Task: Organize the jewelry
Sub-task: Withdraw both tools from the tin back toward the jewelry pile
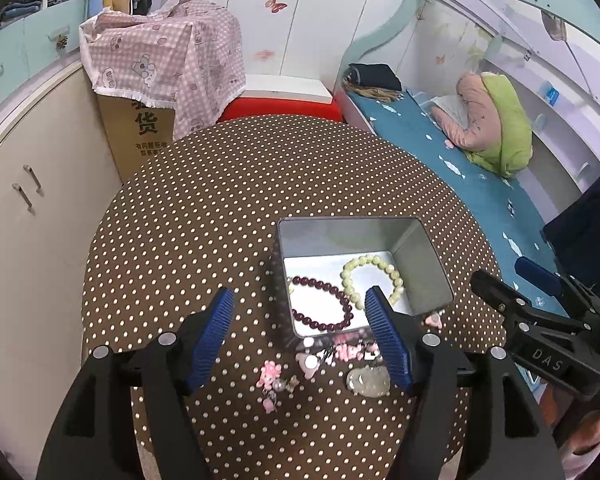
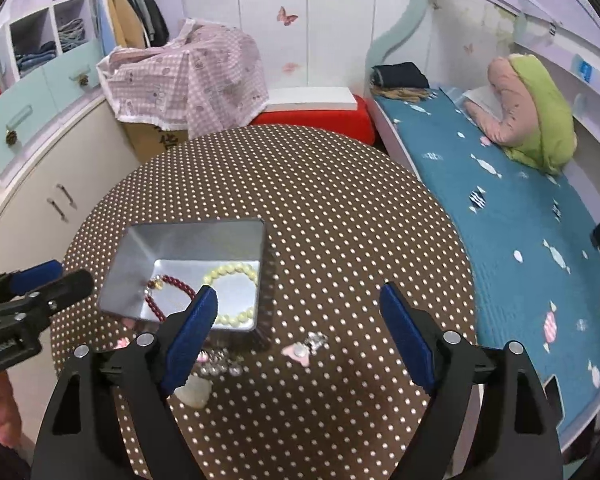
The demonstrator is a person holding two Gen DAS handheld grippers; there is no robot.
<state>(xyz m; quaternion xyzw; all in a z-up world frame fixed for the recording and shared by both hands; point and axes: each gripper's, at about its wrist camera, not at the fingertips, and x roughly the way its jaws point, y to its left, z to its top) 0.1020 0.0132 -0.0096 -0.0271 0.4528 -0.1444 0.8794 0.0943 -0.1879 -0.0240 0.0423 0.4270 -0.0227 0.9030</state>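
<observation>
An open silver tin [image 1: 426,258] [image 2: 140,256] stands on the brown polka-dot table [image 1: 220,208] [image 2: 340,208]. In it lie a dark red bead bracelet [image 1: 320,285] [image 2: 176,281] and a pale yellow-green bead bracelet [image 1: 370,262] [image 2: 230,270]. Small pieces lie in front of the tin: a pink charm [image 1: 269,374], a pale jade pendant [image 1: 368,380] [image 2: 196,392], pink clips [image 1: 350,350], a pink brooch [image 2: 298,351]. My left gripper [image 1: 300,340] is open and empty above these pieces. My right gripper [image 2: 300,336] is open and empty over the brooch.
A cardboard box under a pink checked cloth [image 1: 164,64] [image 2: 188,76] and a red stool [image 1: 280,108] stand behind the table. A bed with a teal cover [image 1: 460,160] [image 2: 520,200] runs along the right. White cabinets [image 1: 28,200] are on the left.
</observation>
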